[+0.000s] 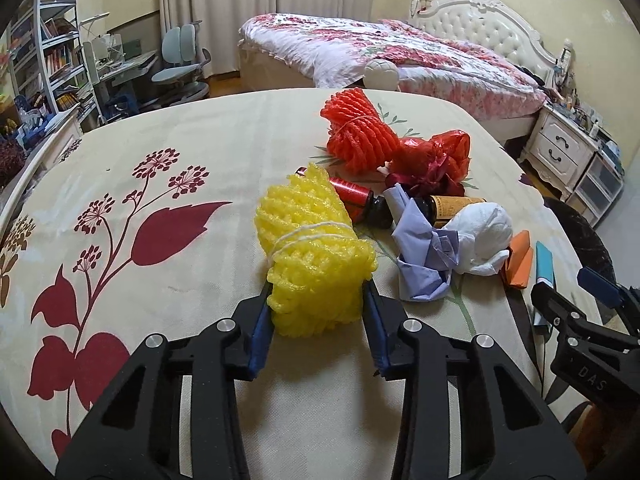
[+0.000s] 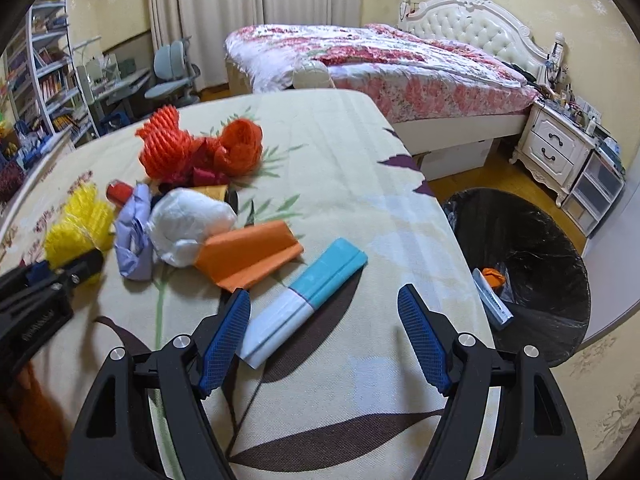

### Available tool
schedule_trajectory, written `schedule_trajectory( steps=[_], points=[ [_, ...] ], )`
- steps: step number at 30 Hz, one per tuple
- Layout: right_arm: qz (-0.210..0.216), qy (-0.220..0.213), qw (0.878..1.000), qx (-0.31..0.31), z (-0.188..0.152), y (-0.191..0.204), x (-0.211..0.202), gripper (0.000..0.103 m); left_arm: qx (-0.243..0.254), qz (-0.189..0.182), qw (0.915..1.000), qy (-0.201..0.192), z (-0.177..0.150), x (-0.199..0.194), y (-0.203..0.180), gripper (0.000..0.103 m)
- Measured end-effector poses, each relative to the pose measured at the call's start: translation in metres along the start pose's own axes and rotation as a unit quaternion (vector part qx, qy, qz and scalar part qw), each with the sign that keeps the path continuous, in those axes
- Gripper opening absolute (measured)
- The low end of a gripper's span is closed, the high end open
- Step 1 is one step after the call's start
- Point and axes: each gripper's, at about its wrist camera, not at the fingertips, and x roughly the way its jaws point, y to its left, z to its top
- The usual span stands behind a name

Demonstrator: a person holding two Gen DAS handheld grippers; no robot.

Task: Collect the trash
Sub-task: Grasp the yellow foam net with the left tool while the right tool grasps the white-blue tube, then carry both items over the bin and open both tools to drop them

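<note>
The desk (image 2: 340,168), covered by a cream cloth printed with dark red flowers and leaves, fills most of both views. Beside its right edge on the floor stands a bin (image 2: 560,264) lined with a black bag, already holding an orange scrap and a flat white-and-blue packet.

The left gripper (image 1: 318,292) has its jaws clenched on the near end of a yellow foam net (image 1: 312,248) tied with white string, which rests on the cloth. The right gripper (image 2: 324,300) hovers with its jaws released and wide apart, nothing between them, just beside the near end of a teal-and-white tube (image 2: 304,300) lying flat near the desk's right edge.

Farther back sit a red foam net (image 1: 358,132) and a crumpled red plastic bag (image 1: 436,156), touching each other. Between these and the yellow net lies a cluster: a crumpled white bag (image 1: 484,236), lavender paper (image 1: 420,256), a folded orange paper (image 1: 520,260), a brown bottle with a yellow label (image 1: 444,208) and a red-labelled bottle (image 1: 360,196).
</note>
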Motion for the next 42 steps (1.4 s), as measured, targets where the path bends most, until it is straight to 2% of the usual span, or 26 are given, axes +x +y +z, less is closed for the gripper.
schedule_trajectory(
  steps=[9, 13, 14, 16, 20, 26, 33, 42],
  points=[
    [-0.016, 0.005, 1.000, 0.018, -0.006, -0.019, -0.003, 0.074, -0.007, -0.002, 1.0000, 0.001, -0.004, -0.003, 0.009, 0.039],
    [-0.010, 0.002, 1.000, 0.007, -0.003, -0.011, -0.002, 0.060, -0.008, -0.002, 1.0000, 0.001, -0.004, -0.003, 0.009, 0.038],
    [-0.007, 0.002, 1.000, 0.004, -0.002, -0.009, -0.001, 0.051, -0.008, -0.002, 1.0000, 0.001, -0.004, -0.003, 0.008, 0.039],
    [0.001, 0.001, 1.000, 0.001, -0.003, -0.007, 0.001, 0.046, -0.007, -0.002, 1.0000, 0.001, -0.004, -0.003, 0.008, 0.038],
    [0.026, 0.003, 1.000, 0.006, -0.003, -0.008, 0.000, 0.021, -0.005, -0.002, 1.0000, -0.003, -0.002, -0.004, 0.007, 0.038],
    [0.027, 0.003, 1.000, 0.015, -0.005, -0.012, -0.004, 0.020, -0.003, -0.007, 0.9999, -0.012, -0.004, -0.012, 0.003, 0.037],
    [0.022, -0.017, 0.999, 0.026, -0.002, -0.025, -0.017, 0.020, 0.002, -0.025, 0.9993, -0.027, -0.002, -0.026, -0.010, 0.037],
    [0.003, -0.041, 0.998, 0.056, 0.003, -0.058, -0.031, 0.020, 0.035, -0.062, 0.9963, -0.048, 0.005, -0.037, -0.050, 0.037]
  ],
)
